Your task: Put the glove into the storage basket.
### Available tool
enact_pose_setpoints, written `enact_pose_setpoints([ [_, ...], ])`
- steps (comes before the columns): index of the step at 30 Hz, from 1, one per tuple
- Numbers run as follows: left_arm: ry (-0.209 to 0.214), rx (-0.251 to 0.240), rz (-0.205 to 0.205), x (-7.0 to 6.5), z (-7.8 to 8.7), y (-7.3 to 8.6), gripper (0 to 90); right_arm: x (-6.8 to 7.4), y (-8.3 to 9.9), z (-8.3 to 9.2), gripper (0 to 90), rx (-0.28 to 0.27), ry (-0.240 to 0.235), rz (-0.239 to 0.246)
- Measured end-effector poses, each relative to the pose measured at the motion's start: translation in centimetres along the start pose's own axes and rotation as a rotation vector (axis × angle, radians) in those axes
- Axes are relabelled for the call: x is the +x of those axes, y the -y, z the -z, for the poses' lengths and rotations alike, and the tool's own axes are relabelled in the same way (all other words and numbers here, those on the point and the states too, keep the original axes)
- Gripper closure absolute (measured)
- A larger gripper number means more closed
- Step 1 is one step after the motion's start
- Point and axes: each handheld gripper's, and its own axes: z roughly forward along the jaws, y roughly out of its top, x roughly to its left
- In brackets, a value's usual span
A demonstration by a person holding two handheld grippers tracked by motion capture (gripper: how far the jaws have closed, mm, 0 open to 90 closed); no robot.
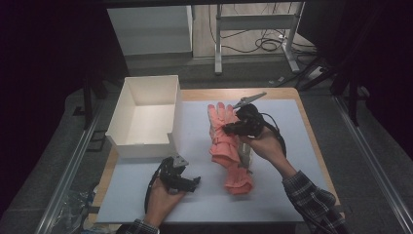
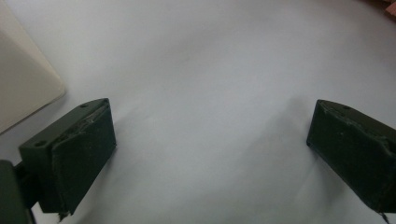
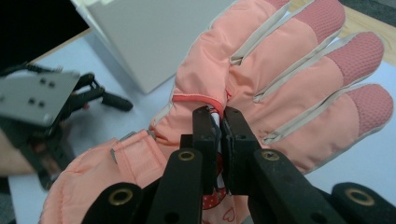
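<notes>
From above, your right claw is pinching the pink glove and lifting its middle up off the white mat. The glove's fingers are sticking up past the claw, toward the far side of the table, and its cuff is hanging down below the claw, near you. Your left claw is resting on the mat, well apart from the glove, with the white box just beyond it.

Looking along your left claw, its jaws are standing wide apart with bare mat between them.

Looking along your right claw, its jaws are squeezing together on a fold of the glove, and the box is sitting behind the glove
</notes>
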Motion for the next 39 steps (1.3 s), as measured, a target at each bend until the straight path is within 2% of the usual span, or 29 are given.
enact_pose_setpoints([
  [5,0.000,0.000,0.000,0.0,0.0,0.0,1.2,0.2,2.2,2.0,84.7,-0.001,0.003,-0.002],
  [11,0.000,0.000,-0.002,0.0,0.0,0.0,1.1,0.5,4.7,3.0,84.6,0.010,0.015,-0.004],
  [15,0.001,0.000,-0.002,0.0,0.0,0.0,1.1,0.5,6.2,2.6,84.6,0.027,0.013,-0.012],
  [19,0.000,0.000,-0.003,0.0,0.0,0.0,1.1,0.3,7.5,1.5,84.5,0.052,-0.002,-0.026],
  [23,0.000,0.002,-0.005,0.0,0.0,0.0,1.2,0.3,8.4,0.3,82.8,0.057,0.011,-0.014],
  [26,0.000,-0.001,-0.003,0.0,0.0,0.0,1.1,0.4,9.0,-0.7,80.1,0.068,0.025,0.005],
  [31,0.000,-0.005,0.002,0.0,0.0,0.0,1.1,0.6,9.5,-1.5,73.9,0.067,0.034,0.006],
  [35,0.000,-0.004,0.001,0.0,0.0,0.0,1.1,0.8,9.6,-1.1,62.6,0.045,0.057,0.021],
  [37,0.000,-0.004,0.001,0.0,0.0,0.0,1.1,1.0,9.3,0.0,54.3,-0.004,0.062,0.029],
  [39,0.000,-0.003,0.000,0.0,0.0,0.0,1.1,1.0,9.3,0.3,53.6,-0.021,0.063,0.033],
])
